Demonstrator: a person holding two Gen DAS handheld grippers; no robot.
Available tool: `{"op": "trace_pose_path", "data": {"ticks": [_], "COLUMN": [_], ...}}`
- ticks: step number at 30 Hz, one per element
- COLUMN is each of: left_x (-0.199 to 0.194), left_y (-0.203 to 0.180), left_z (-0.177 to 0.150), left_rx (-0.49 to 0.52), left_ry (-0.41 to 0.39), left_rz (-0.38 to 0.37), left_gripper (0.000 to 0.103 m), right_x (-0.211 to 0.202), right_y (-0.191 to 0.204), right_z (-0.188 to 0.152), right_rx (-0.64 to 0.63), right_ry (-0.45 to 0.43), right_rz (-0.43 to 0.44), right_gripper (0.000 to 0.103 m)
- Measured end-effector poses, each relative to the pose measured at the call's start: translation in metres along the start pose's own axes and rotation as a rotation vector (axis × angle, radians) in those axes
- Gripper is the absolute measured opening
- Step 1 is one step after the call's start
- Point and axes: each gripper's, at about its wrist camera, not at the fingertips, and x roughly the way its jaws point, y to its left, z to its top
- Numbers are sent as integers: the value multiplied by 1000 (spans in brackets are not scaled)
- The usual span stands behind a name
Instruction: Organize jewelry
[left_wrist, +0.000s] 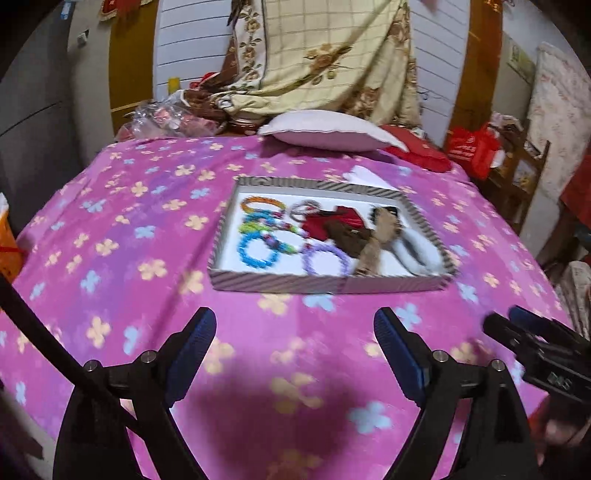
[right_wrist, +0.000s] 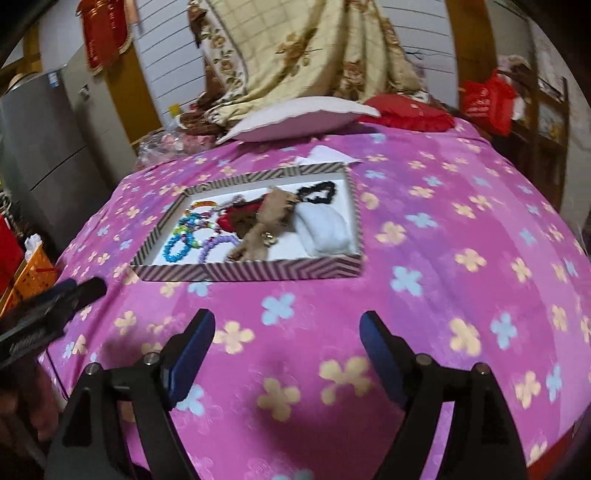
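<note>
Right wrist view alone shows the black scrunchie inside the tray.

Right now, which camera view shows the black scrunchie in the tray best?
The right wrist view. There the black scrunchie lies in plain sight at the far right corner of the striped tray, above the white cloth. In the left wrist view only a dark sliver shows behind the tan fabric piece.

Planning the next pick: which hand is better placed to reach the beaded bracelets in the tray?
Probably left. The bracelets fill the tray's left end, nearer the left gripper; both grippers are open and empty.
</note>
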Motion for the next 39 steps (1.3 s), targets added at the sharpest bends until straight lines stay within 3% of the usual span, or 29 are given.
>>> {"op": "trace_pose_path", "data": {"ticks": [7, 16, 20, 26, 30, 37, 39], "left_x": [-8, -28, -35, -39, -32, -38, -47], "left_y": [-22, -22, -16, -34, -44, -61, -55], "left_z": [-3, -11, -12, -21, -13, 1, 4], "left_rx": [58, 7, -124, -180, -235, -153, -164], "left_ry": [-60, -6, 33, -14, -14, 0, -45], "left_rz": [122, 76, -45, -3, 34, 110, 91], "left_gripper": [76, 76, 76, 76, 76, 76, 72], "right_x": [7, 4, -1, 10, 4, 0, -1], "right_y": [-4, 7, 11, -9, -19, -39, -38], "right_z": [0, 1, 1, -10, -15, -20, -17], "right_rx": [-6, -9, -46, -38, -41, -23, -5], "right_ry": [23, -3, -44, 15, -6, 8, -6], "right_rz": [-17, 11, 13, 5, 8, 3, 0], "right_gripper": [84, 84, 84, 84, 84, 84, 84]}}
